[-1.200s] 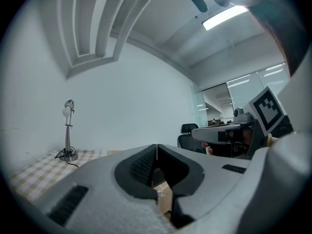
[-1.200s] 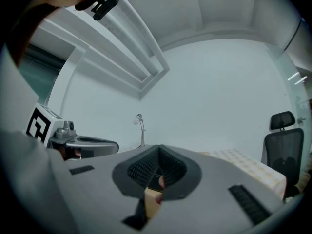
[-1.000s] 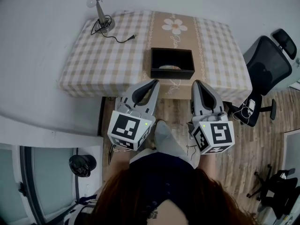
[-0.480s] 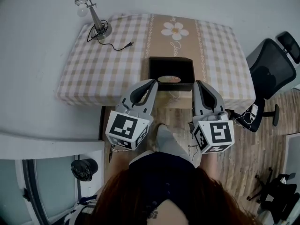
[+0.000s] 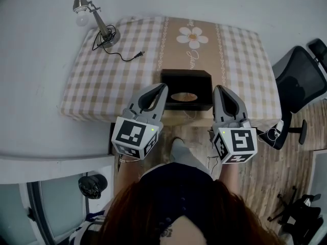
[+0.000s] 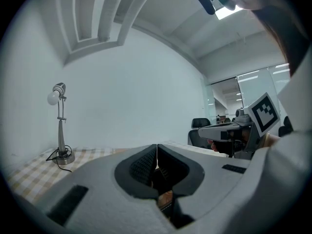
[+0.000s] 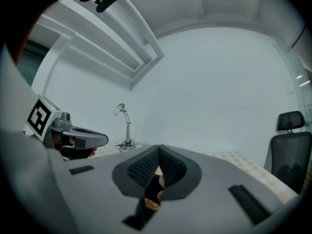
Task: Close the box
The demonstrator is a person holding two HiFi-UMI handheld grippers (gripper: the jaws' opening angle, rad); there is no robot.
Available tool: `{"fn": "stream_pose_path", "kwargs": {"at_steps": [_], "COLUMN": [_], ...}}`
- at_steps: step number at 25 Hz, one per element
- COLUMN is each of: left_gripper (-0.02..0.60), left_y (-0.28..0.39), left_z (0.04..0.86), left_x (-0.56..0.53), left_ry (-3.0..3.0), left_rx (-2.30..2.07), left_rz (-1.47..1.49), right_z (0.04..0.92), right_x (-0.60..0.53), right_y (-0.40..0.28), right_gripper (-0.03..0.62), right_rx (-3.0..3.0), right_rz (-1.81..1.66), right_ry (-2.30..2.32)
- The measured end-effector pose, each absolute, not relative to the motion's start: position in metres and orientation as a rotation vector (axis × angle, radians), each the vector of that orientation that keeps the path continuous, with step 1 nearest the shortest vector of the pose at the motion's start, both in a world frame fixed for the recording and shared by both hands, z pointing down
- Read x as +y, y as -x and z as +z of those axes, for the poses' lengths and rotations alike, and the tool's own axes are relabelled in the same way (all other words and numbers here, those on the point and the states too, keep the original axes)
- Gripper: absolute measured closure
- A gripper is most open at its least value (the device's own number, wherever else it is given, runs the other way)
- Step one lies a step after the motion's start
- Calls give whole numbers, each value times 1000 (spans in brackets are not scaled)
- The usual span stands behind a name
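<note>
Jaws of the left gripper (image 6: 157, 149) are pressed together with nothing between them, and the right gripper (image 7: 158, 151) is the same. Both hang at the near side of the table (image 5: 127, 60), one at each side of the open black box (image 5: 203, 100). The box stands close to this edge, so a careless pull could drag it off. Jaws closed like this also cannot pinch a lid.

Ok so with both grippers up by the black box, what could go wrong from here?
1. The black box sits close to the front edge of the table, so a nudge toward the person might slide it off.
2. The left gripper and right gripper are both shut. They would likely have to open before they could take hold of any flap or lid.
</note>
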State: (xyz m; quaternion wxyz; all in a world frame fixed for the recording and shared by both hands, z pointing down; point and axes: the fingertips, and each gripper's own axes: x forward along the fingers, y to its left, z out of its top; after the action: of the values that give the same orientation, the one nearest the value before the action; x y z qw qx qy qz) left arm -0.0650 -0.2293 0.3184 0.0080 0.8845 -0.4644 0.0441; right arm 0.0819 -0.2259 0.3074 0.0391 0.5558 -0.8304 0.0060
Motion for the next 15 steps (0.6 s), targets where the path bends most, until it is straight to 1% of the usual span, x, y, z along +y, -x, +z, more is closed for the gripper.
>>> {"fn": "stream_pose_path", "kwargs": {"at_steps": [8,15], "left_gripper": [554,554], "left_y": [79,93], "left_z": [341,357], "left_x": [-264,-288], "left_ry": [-2668,-2588], "left_rx": [-1474,-1478], "left_rz": [208,210], "right_z": [320,337], "right_x": [-266,-292], "right_y": [-95,-101], "right_gripper": [577,577], "right_rx": [-2520,-2491], "right_rz": [52,72], "right_ry": [-1670,-1614]}}
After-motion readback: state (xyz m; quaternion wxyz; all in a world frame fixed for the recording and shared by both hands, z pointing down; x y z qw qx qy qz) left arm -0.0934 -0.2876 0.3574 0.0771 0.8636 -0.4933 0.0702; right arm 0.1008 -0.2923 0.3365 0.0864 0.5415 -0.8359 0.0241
